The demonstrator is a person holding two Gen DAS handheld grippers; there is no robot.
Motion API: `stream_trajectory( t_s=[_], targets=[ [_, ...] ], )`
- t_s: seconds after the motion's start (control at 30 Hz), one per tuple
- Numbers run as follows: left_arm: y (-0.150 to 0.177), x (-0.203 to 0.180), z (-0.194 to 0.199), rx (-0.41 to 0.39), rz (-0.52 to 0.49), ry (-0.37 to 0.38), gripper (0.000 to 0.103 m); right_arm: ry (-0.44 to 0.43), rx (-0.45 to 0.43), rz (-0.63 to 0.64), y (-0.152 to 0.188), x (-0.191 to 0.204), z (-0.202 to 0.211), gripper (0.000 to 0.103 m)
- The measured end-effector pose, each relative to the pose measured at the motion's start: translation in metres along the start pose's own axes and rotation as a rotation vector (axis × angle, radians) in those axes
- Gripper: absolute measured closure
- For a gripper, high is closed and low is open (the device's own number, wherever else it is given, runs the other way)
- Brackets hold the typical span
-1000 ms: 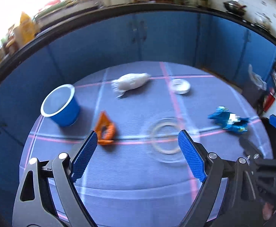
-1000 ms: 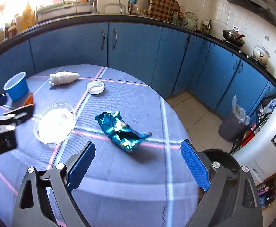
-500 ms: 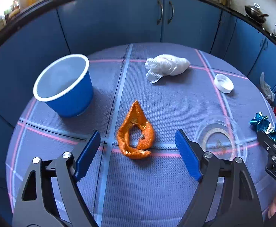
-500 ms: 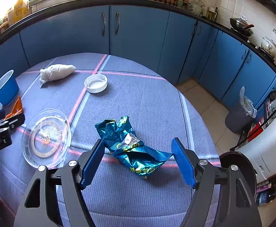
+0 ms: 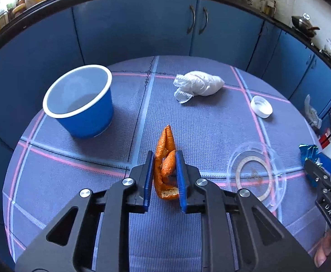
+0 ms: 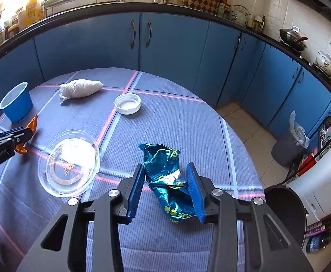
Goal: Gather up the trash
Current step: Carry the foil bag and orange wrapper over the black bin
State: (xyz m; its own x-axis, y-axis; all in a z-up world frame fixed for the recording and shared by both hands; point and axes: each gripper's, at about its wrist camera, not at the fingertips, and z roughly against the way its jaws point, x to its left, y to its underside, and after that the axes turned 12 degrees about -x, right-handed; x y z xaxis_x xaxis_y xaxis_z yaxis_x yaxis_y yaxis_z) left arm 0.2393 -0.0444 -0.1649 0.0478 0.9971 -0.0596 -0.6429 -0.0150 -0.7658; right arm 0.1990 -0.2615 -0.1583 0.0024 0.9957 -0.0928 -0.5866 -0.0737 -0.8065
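My left gripper (image 5: 165,158) is shut on an orange peel (image 5: 165,140) that lies on the blue checked tablecloth, squeezed narrow between the blue pads. In the right wrist view a crumpled blue snack wrapper (image 6: 165,170) sits between the pads of my right gripper (image 6: 166,179). Those jaws are closing, and both pads press against the wrapper's sides. The left gripper's tip (image 6: 18,136) shows at the left edge with the peel (image 6: 32,122) sticking out beyond it.
Also on the round table (image 6: 176,117) are a blue paper cup (image 5: 83,113), a knotted white plastic bag (image 5: 201,86), a small white lid (image 5: 261,106) and a clear plastic lid (image 5: 256,176). Blue cabinets ring the table. A lined bin (image 6: 288,145) stands on the floor at right.
Both grippers moved forward and closed from wide open. The left one now pinches the orange peel flat. The right one has squeezed in on the blue wrapper.
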Motion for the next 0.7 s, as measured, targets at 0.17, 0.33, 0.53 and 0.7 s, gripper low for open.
stream_trajectory(
  t_s=[0.17, 0.33, 0.53, 0.7],
  targets=[
    [-0.001, -0.004, 0.023, -0.023, -0.006, 0.021, 0.083, 0.004, -0.021, -0.011, -0.001, -0.003, 0.017, 0.067],
    [-0.002, -0.015, 0.052, -0.057, -0.028, 0.045, 0.083, 0.002, -0.055, -0.018, -0.007, -0.006, 0.042, 0.067],
    [-0.001, -0.028, 0.089, -0.099, -0.056, 0.068, 0.083, -0.003, -0.092, -0.013, -0.011, -0.008, 0.075, 0.067],
    [0.001, -0.035, 0.111, -0.122, -0.07, 0.076, 0.083, -0.003, -0.124, -0.014, -0.011, -0.011, 0.1, 0.067]
  ],
)
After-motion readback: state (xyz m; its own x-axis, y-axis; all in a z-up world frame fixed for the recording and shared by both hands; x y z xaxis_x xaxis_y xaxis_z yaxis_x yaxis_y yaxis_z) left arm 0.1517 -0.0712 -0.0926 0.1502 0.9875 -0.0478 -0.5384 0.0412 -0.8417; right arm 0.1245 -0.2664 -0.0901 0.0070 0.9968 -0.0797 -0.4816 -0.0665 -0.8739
